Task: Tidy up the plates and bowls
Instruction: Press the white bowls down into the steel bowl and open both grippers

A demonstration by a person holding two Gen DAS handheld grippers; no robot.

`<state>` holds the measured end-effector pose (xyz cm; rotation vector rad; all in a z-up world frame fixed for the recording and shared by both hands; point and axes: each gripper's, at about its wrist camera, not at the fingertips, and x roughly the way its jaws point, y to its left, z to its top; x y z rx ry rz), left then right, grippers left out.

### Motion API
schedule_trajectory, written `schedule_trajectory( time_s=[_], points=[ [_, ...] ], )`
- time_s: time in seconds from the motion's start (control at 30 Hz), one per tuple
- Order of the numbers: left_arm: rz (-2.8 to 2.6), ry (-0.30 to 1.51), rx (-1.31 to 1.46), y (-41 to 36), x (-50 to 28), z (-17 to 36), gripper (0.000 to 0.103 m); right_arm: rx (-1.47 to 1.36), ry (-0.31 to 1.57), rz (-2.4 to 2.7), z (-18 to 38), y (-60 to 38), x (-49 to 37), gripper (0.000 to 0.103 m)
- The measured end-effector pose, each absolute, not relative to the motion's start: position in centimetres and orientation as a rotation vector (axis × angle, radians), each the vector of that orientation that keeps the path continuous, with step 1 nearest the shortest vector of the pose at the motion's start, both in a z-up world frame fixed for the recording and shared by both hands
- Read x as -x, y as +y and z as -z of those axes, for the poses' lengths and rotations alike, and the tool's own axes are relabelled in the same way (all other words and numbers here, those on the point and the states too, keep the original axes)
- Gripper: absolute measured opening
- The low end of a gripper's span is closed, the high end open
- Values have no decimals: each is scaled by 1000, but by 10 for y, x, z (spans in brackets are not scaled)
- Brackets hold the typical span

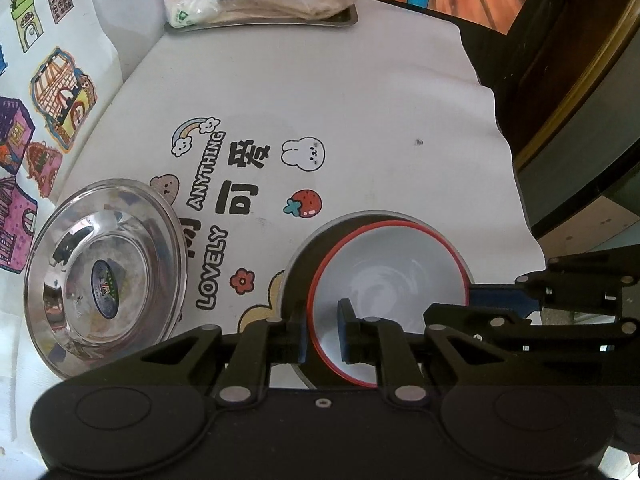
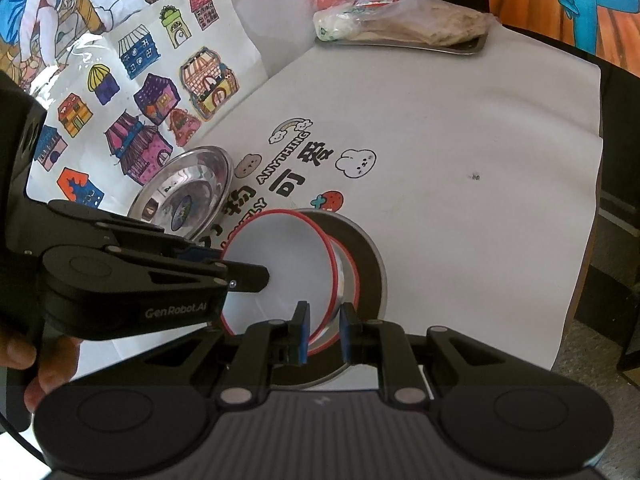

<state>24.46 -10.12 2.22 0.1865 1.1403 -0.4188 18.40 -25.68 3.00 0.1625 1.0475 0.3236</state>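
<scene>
Left gripper (image 1: 323, 330) clamped on rim of red-edged bowl (image 1: 394, 276), right gripper (image 2: 324, 330) pinching its opposite rim, bowl over dark plate (image 2: 370, 264), steel dish (image 1: 106, 276) apart, left.

Bowl (image 1: 384, 276) on plate (image 2: 368, 256), steel dish (image 1: 106, 276) left

Bare table (image 1: 380, 92) lies open centre to far and right. Obstacles: steel bowl (image 1: 106, 276) near left, tray (image 1: 260, 24) far, white bowl (image 1: 390, 292) on dark plate (image 1: 298, 264) near.
</scene>
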Motion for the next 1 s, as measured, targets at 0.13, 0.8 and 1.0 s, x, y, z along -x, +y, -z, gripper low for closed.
schedule_trajectory(
  time_s=[0.13, 0.8, 1.0],
  points=[
    [419, 1150, -179, -100, -246, -20, 16, -155, 1043, -316, -30, -256, -185, 18],
    [427, 1150, -130, -92, -245, -17, 14, -130, 990, -323, -28, -255, -178, 22],
    [437, 1135, -103, -86, -241, -22, 16, -122, 952, -337, -30, -258, -172, 20]
  ],
)
